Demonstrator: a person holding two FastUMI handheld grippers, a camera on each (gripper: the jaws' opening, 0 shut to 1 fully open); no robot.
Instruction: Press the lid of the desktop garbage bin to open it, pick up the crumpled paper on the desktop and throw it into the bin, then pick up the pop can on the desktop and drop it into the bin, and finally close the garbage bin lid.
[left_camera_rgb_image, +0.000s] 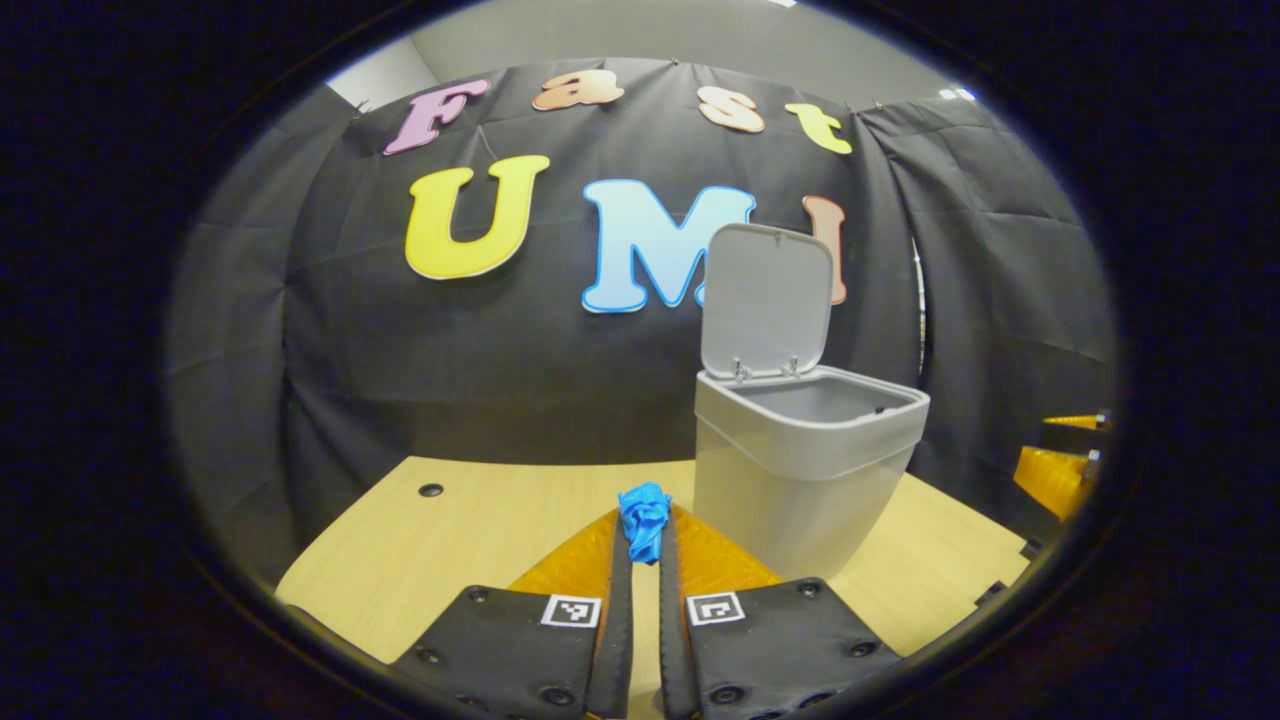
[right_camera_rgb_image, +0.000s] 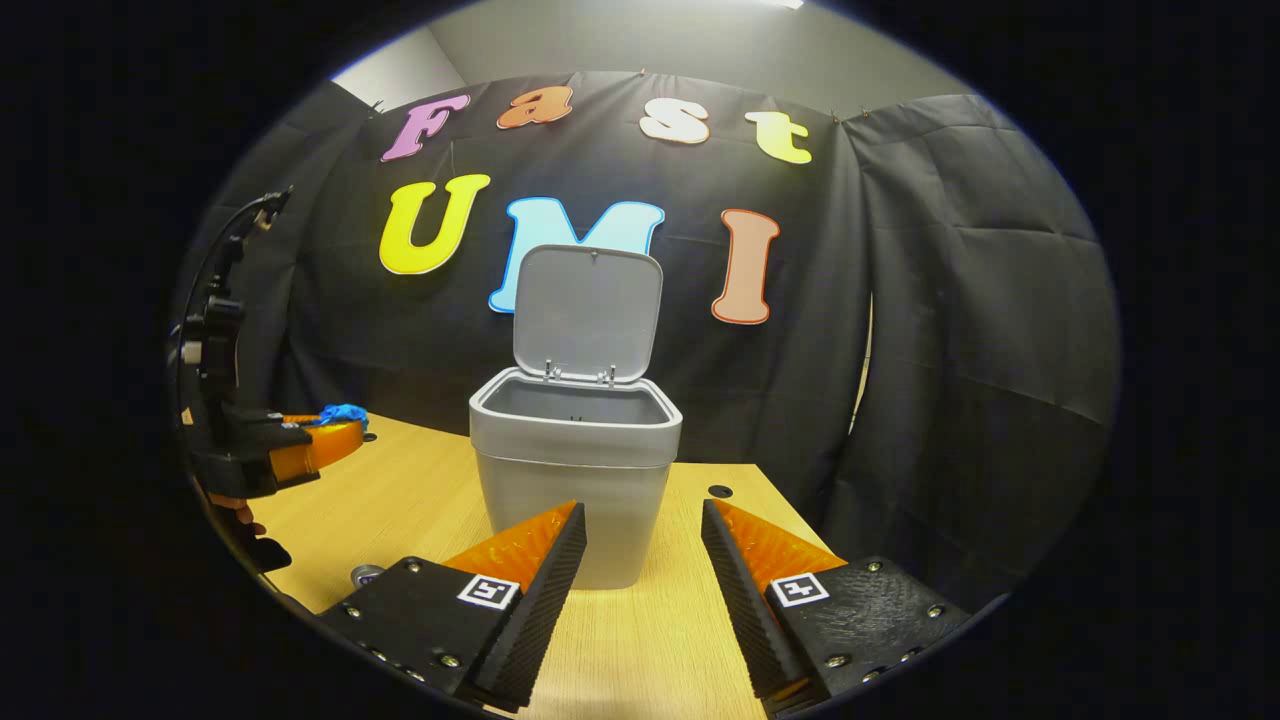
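The right tongs stand spread apart over the table, the bin at twelve o'clock, its lid raised upright. At nine o'clock, the left tongs pinch blue crumpled paper.

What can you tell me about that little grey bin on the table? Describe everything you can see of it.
The bin is a small grey container that looks like matte plastic, squarish with rounded corners and tapering slightly toward its base. A wider rim band runs round the top. Its lid is open, standing nearly upright on two small metal-looking hinges at the back edge. The part of the inside that can be seen is bare grey wall. It stands upright on the light wooden table, before the black cloth wall, and neither gripper touches it.
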